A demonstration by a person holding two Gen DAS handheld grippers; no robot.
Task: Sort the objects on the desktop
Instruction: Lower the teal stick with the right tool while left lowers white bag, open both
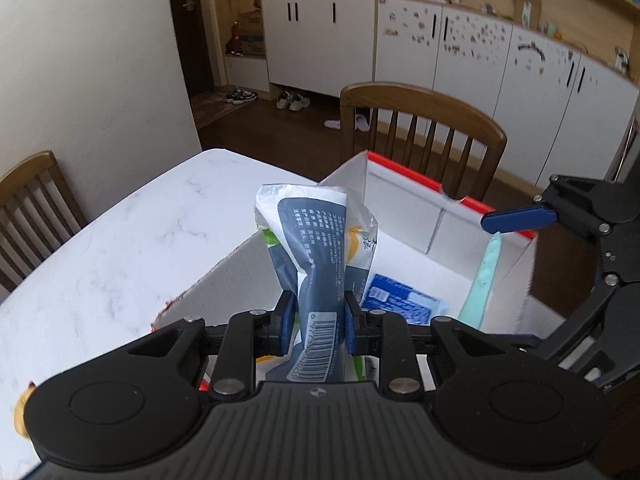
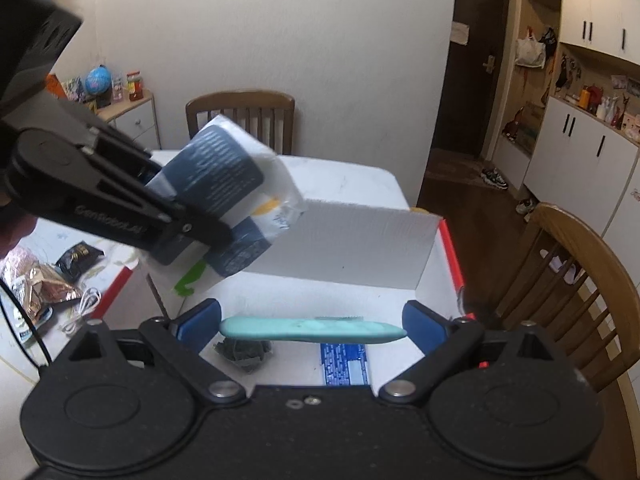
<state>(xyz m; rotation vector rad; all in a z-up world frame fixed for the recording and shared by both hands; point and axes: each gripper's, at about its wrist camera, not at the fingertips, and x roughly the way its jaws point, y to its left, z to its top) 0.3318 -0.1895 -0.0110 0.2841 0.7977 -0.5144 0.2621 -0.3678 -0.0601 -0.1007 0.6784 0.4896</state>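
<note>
The left gripper point(image 1: 316, 322) is clamped on a white and dark-blue packet point(image 1: 316, 256), squeezed at its barcoded waist between the 2 blue pads point(image 1: 286, 322). The packet is held upright over the near-left wall of an open white box point(image 1: 404, 188) with a red rim, its top flaring above the pads. In the right wrist view the same packet point(image 2: 224, 184) is seen tilted above the box's left wall.

The right gripper point(image 2: 312, 326) is spread wide, its 2 blue fingers point(image 2: 200, 322) well apart, and nothing is gripped. A mint-green flat tool point(image 2: 312, 329) is seen crosswise between them; whether it touches either finger cannot be told. In the left wrist view that tool point(image 1: 482, 280) leans against the box's right wall. A blue packet point(image 1: 400, 300) lies on the box floor, beside a dark crumpled item point(image 2: 244, 354).

The box stands on a white marble table point(image 1: 120, 248), at its far-right corner.
</note>
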